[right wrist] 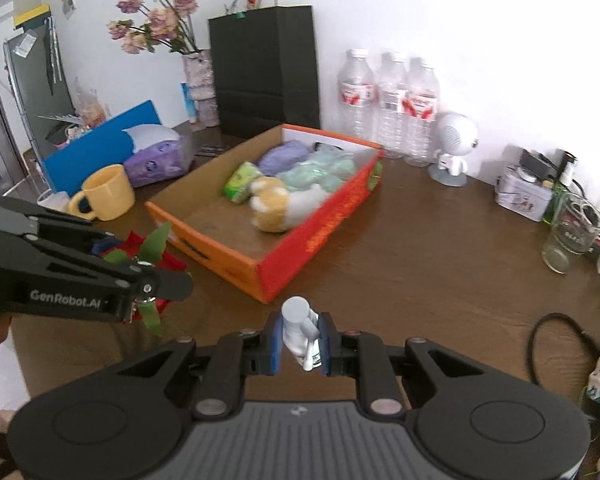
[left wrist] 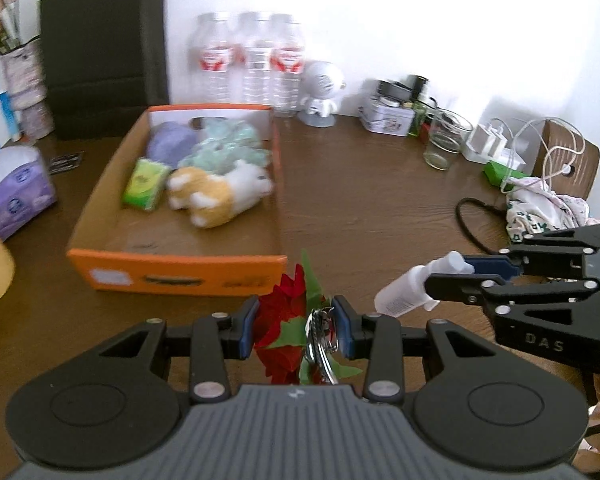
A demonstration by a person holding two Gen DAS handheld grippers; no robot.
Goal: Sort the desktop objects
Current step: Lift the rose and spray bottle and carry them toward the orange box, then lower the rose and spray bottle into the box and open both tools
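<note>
Big brown table (left wrist: 380, 200) takes up most of the view, with a black paper bag (left wrist: 104, 52) standing at the back against the wall. In front of it sits an orange cardboard box (left wrist: 172, 276), open on top, already holding a tan and white plush dog (left wrist: 216, 192), a purple bundle (left wrist: 170, 146), some minty green stuff (left wrist: 228, 144) (too blurry to say what it is, maybe a wrapped packet) and a small green pack (left wrist: 144, 184). Three water bottles (right wrist: 388, 96) line up by the wall next to a little white robot figure (right wrist: 456, 148), and a yellow mug (right wrist: 108, 192) sits left of the box.

The left gripper (left wrist: 296, 328) hangs just in front of the box's near wall, jaws pinching a red fabric flower (left wrist: 284, 320) with green leaves and something shiny metal tucked in beside it. The right gripper (right wrist: 300, 340) is just beside it, jaws clamped on a small white spray bottle (right wrist: 300, 332), nozzle end pointing toward the box, held above the table.
</note>
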